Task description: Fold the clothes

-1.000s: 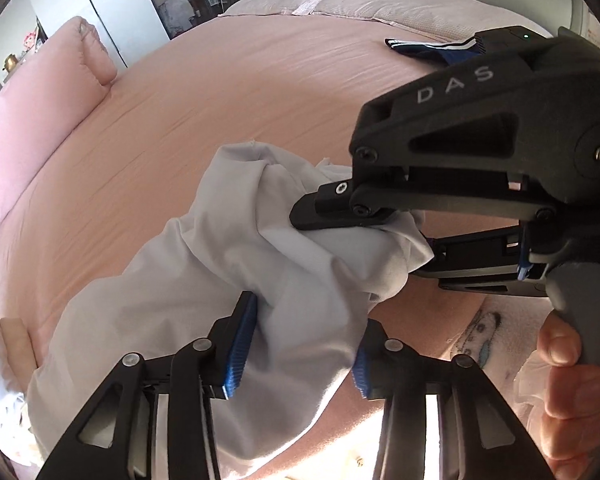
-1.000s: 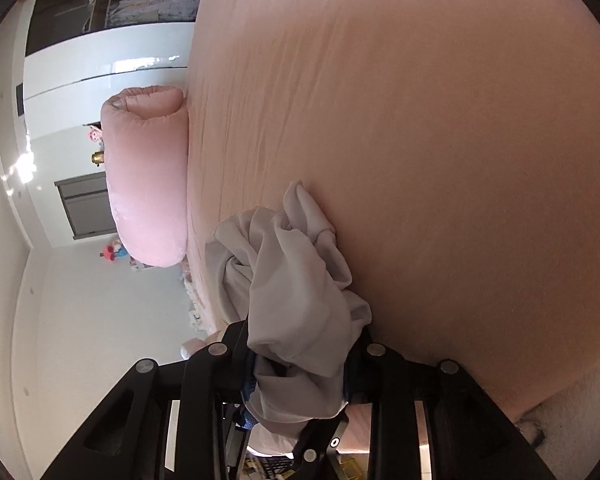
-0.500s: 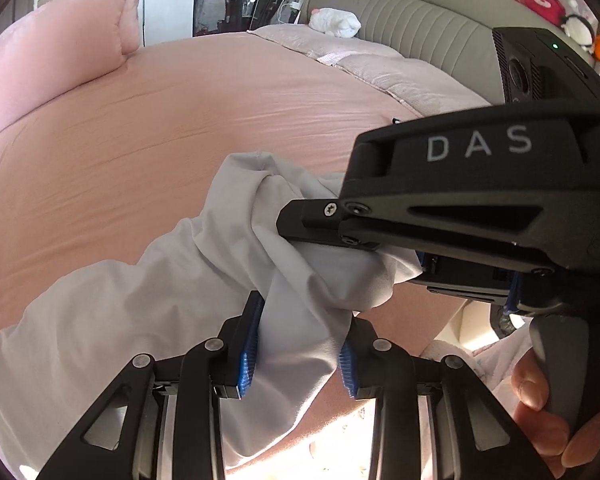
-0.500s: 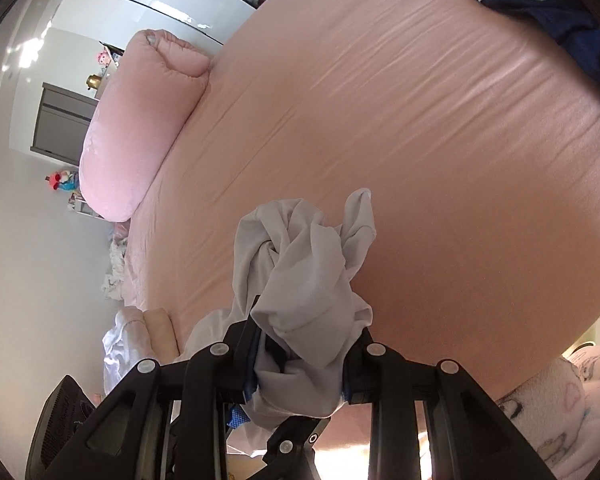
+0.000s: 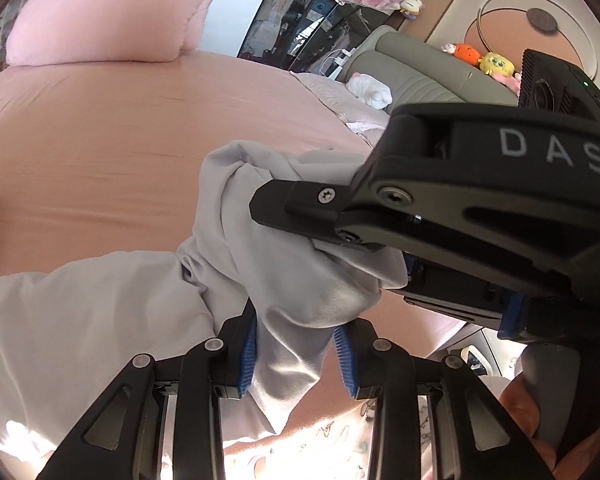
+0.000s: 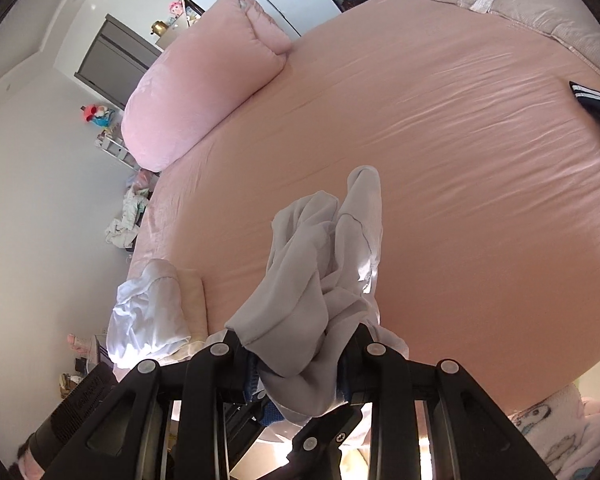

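Both of my grippers, left gripper (image 5: 296, 354) and right gripper (image 6: 298, 372), clamp the grey garment (image 5: 300, 280) bunched; I should spread them apart to open it above the bed (image 6: 440, 160).

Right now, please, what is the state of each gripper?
Left gripper: closed on the grey garment.
Right gripper: closed on the same grey garment, bunched between its fingers.
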Tool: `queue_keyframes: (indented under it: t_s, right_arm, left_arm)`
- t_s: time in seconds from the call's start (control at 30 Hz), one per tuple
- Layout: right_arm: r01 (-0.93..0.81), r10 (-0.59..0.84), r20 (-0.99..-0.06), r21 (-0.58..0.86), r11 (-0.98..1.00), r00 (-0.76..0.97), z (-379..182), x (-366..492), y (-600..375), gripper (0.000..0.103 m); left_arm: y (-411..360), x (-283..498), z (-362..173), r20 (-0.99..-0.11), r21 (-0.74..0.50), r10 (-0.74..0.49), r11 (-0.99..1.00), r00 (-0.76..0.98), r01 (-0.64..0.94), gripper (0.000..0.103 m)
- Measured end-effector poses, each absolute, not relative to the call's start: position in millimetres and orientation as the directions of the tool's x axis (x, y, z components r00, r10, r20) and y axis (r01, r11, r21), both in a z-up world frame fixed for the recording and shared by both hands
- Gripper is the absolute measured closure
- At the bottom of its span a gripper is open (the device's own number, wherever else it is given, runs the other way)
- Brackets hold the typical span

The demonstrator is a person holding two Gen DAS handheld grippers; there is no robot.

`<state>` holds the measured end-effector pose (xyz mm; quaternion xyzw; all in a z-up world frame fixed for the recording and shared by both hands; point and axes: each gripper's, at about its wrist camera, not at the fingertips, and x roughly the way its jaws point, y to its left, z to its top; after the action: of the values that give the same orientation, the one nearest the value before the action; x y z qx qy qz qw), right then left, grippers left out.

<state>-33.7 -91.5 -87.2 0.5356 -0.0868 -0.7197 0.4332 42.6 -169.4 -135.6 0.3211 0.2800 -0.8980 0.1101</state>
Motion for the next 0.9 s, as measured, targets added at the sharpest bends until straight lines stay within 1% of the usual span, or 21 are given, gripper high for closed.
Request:
queue_keyframes:
  t_s: [0.1, 0.2, 0.3, 0.57, 0.67, 0.83, 0.9]
  right_arm:
    - [0.582, -0.720, -0.694, 0.578, -0.572, -0.018, -80.1, -19.5, -105.7, 0.075]
    - [0.617, -0.720, -0.693, 0.581, -0.531, 0.034, -77.3, -2.9, -121.7, 0.075]
    - [0.648, -0.710, -0.701, 0.572, -0.502, 0.069, -76.5, 13.8, -137.3, 0.075]
    - [0.705, -0.650, -0.746, 0.537, -0.463, 0.142, -90.4, 49.6, -171.0, 0.075]
    - [0.732, -0.620, -0.769, 0.512, -0.449, 0.158, -93.7, 59.7, -177.0, 0.075]
    - [0.746, -0.587, -0.786, 0.507, -0.432, 0.195, -104.7, 73.5, -190.0, 0.075]
    - [0.749, -0.578, -0.788, 0.510, -0.423, 0.210, -108.2, 79.4, -195.7, 0.075]
  left_arm:
    - [-146.1, 72.2, -128.2, -0.623, -0.451, -0.041, -0.797, -0.781, 0.402, 0.075]
    - [-157.0, 88.9, -128.2, -0.607, -0.499, -0.049, -0.753, -0.793, 0.428, 0.075]
    - [-164.2, 103.1, -131.4, -0.606, -0.516, -0.080, -0.718, -0.792, 0.468, 0.075]
    - [-168.6, 141.0, -151.0, -0.597, -0.594, -0.111, -0.605, -0.795, 0.530, 0.079]
    - [-182.0, 127.8, -159.4, -0.590, -0.625, -0.106, -0.568, -0.800, 0.536, 0.079]
    - [-184.3, 137.6, -169.3, -0.594, -0.649, -0.116, -0.515, -0.796, 0.559, 0.079]
    - [-155.5, 181.7, -158.8, -0.616, -0.634, -0.130, -0.504, -0.777, 0.587, 0.079]
